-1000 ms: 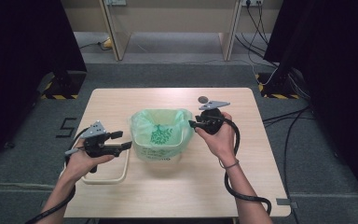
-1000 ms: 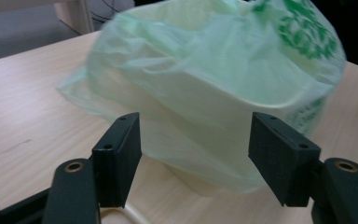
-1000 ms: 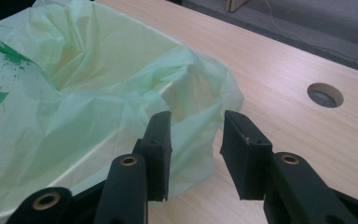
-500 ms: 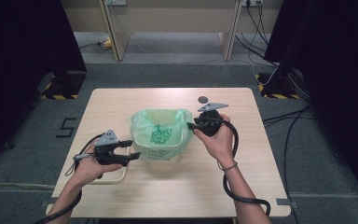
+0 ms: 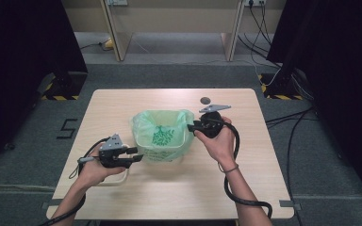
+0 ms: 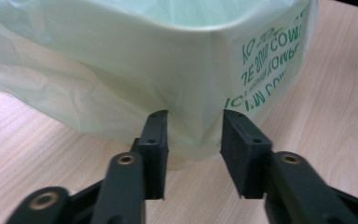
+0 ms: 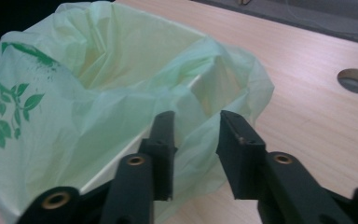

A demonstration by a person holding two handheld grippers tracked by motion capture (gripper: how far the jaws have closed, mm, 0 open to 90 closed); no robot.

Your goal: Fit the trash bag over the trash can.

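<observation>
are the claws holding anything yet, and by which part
Nothing is gripped yet. The left claw straddles a lower fold of the thin green plastic bag; the right claw straddles its rim.

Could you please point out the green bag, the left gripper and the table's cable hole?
green bag point(image 5: 162, 136), high view, printed lining.
left gripper point(image 6: 193, 135), left gripper view, between fingertips.
cable hole point(image 7: 357, 80), right gripper view, its opening.

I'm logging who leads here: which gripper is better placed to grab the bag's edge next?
Probably right. The right gripper has a fold of the bag rim between its jaws, which have just been closing. The left gripper sits low at the bag's side wall.
</observation>
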